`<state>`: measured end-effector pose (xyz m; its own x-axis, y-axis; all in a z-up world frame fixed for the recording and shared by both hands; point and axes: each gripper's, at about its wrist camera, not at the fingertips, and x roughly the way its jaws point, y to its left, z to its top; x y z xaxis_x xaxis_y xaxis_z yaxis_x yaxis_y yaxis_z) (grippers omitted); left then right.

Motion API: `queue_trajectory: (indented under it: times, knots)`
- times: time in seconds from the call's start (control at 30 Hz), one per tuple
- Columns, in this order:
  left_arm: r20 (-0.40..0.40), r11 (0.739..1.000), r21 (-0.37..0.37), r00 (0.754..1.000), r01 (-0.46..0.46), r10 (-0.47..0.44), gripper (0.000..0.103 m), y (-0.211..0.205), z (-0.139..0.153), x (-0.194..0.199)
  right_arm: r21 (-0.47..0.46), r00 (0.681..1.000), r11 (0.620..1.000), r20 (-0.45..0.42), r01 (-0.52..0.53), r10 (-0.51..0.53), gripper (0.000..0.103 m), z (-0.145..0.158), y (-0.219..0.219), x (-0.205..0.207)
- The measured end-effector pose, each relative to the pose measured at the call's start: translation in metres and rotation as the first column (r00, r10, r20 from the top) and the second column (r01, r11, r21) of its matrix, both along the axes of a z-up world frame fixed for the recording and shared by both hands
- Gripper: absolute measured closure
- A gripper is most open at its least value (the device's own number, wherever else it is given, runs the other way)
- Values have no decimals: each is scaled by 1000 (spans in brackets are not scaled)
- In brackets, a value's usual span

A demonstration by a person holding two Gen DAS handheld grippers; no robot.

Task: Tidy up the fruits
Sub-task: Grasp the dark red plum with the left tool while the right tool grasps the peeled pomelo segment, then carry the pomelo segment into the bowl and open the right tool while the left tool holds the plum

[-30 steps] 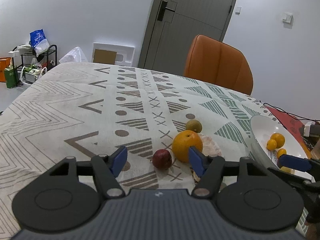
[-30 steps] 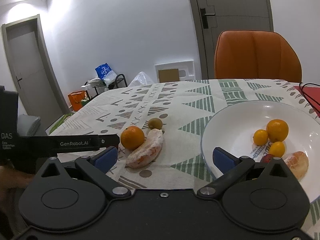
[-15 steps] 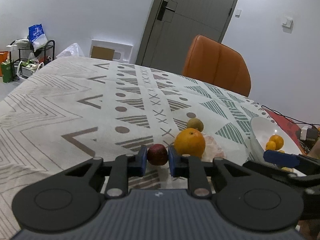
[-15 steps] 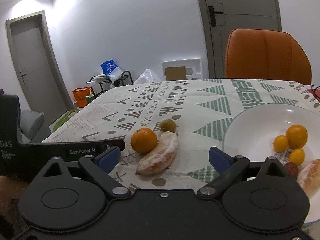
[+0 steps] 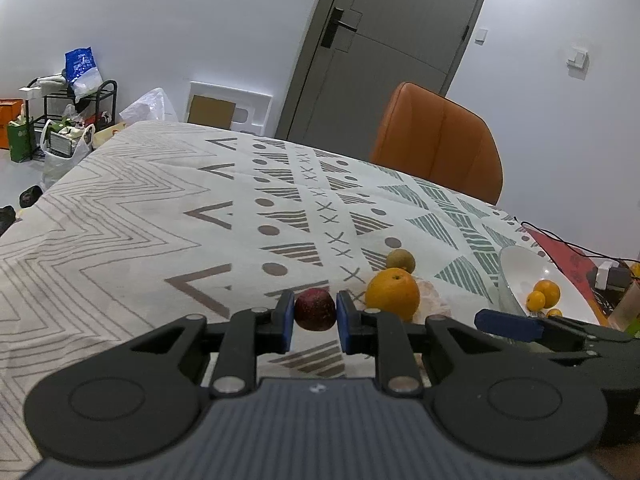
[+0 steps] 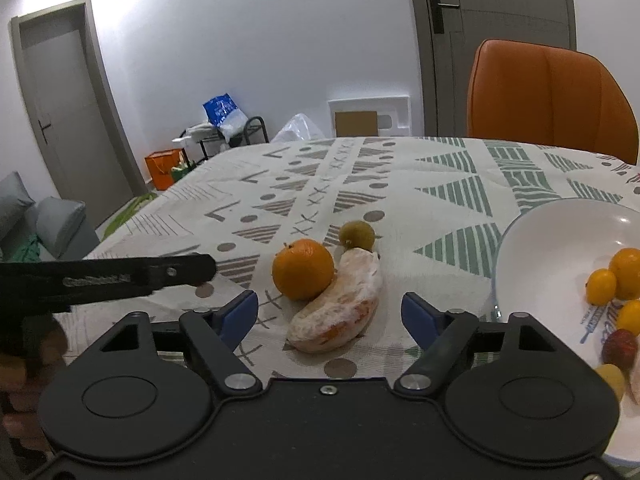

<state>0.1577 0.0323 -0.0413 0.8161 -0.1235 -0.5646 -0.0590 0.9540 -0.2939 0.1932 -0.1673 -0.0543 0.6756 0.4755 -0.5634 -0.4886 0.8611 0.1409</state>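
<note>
My left gripper [image 5: 315,315] is shut on a small dark red fruit [image 5: 315,309], held just above the patterned tablecloth [image 5: 160,216]. To its right lie a large orange [image 5: 393,293], a peeled citrus segment [image 5: 434,304] and a small green-brown fruit [image 5: 401,260]. In the right wrist view my right gripper [image 6: 330,315] stands open, with the peeled citrus segment [image 6: 340,309] lying on the cloth between its fingers. The orange [image 6: 303,274] and the green-brown fruit [image 6: 357,234] sit just beyond. A white bowl [image 6: 532,240] at the right holds several small oranges and other fruit.
An orange chair [image 5: 438,144] stands at the table's far side. A black cable [image 5: 568,243] and a red mat [image 5: 560,252] lie beyond the bowl [image 5: 516,264]. The left tool's arm [image 6: 120,276] reaches in at the left of the right wrist view.
My left gripper closed on the dark red fruit and lifted it slightly. My right gripper shifted left from the bowl towards the peeled segment and stayed open.
</note>
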Motion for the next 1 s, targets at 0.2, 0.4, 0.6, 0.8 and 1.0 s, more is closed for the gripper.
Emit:
queue_trajectory:
  times: [0.2, 0.4, 0.6, 0.8, 1.0]
  knots:
    - [-2, 1000, 2, 1000, -17, 17, 82, 9, 0, -5, -25, 999, 999, -21, 23, -24, 35, -7, 7, 6]
    - [-8, 1000, 1, 1000, -28, 28, 82, 13, -1, -8, -59, 1000, 998, -10, 24, -25, 36, -12, 17, 9]
    - [-8, 1000, 8, 1000, -25, 25, 82, 10, -1, -8, -93, 999, 995, 15, 32, -30, 53, -12, 17, 8]
    - [-6, 1000, 16, 1000, -13, 13, 82, 6, 0, -10, -69, 999, 997, 8, 40, -40, 62, -11, 6, 5]
    - [-8, 1000, 23, 1000, -11, 11, 82, 2, 0, -12, -60, 999, 998, 7, 37, -37, 64, -12, -5, -3]
